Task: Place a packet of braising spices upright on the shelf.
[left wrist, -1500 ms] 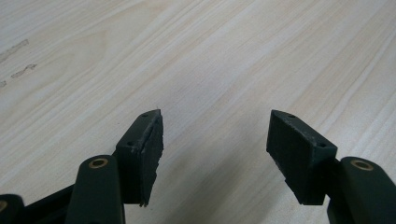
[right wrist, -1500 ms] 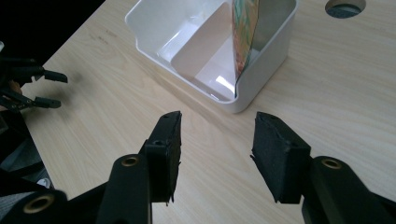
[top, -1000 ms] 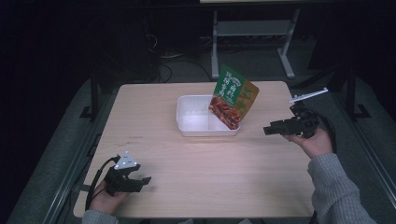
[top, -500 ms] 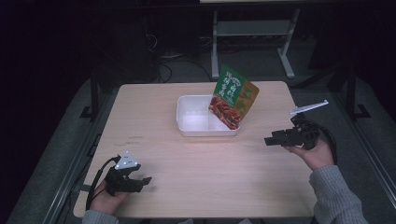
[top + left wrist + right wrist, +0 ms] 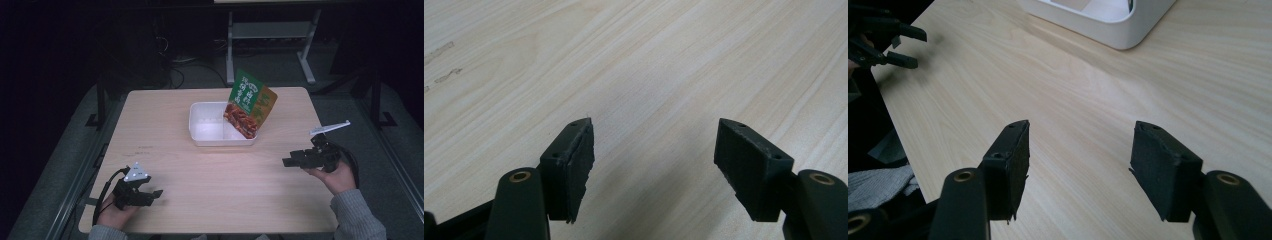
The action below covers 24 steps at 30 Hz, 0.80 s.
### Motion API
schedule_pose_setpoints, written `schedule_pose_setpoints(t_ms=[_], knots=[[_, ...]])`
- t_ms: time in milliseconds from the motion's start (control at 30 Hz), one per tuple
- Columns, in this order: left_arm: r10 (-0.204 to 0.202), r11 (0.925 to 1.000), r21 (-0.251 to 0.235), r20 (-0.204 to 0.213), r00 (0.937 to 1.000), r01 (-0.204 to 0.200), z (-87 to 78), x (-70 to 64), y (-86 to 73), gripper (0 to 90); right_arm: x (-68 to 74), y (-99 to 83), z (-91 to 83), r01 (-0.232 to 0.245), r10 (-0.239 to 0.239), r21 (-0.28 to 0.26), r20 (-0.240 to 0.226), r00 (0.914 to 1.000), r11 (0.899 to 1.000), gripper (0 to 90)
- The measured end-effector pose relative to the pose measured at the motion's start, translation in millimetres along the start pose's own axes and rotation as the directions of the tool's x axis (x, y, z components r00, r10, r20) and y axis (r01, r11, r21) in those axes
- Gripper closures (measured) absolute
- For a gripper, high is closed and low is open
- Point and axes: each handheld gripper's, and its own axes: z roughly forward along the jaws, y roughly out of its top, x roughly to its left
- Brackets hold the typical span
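**Right gripper drawn back from the tray; packet left standing inside**

The right gripper [image 5: 289, 162] now lies at about 4 o'clock on the surface [image 5: 165, 125], nearer the person's edge than a second ago, when it sat higher up at 3 o'clock, just beside the white tray [image 5: 200, 135]. Its jaws stand wide apart and hold nothing; in the right gripper view they frame bare wood, with the tray's corner [image 5: 1118, 35] beyond. The left gripper [image 5: 152, 194] has not moved: it rests at 7 o'clock, jaws likewise wide and empty over plain wood grain.

The green snack packet [image 5: 251, 102] sits toward 12 o'clock, its lower end inside the tray's right part, its top tilted out over the right rim. It leans in the same pose throughout.

Judged from this, the packet is already placed and let go, and the withdrawal of the right hand marks the close of that step. Both grippers are well apart from the tray.
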Motion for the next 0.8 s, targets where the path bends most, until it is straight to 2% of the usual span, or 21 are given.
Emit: schedule_pose_setpoints(t_ms=[400,567,800], knots=[[-0.002,1.0,0.002,0.002,1.0,0.002,1.0,-0.3,-0.1,31.3,4.7,-21.2,15.0,0.01,-0.01,0.016,-0.024,0.9997,1.0,38.0],[0.0,1.0,0.005,0.006,1.0,0.0,2.0,-1.1,0.0,31.1,11.0,-28.8,25.8,0.037,-0.036,0.034,-0.031,0.9989,0.999,35.8],[-0.005,1.0,0.005,0.007,1.0,0.005,1.9,-0.7,-0.3,30.1,19.9,-33.2,34.1,0.073,-0.071,0.03,-0.048,0.9963,0.997,34.3]])
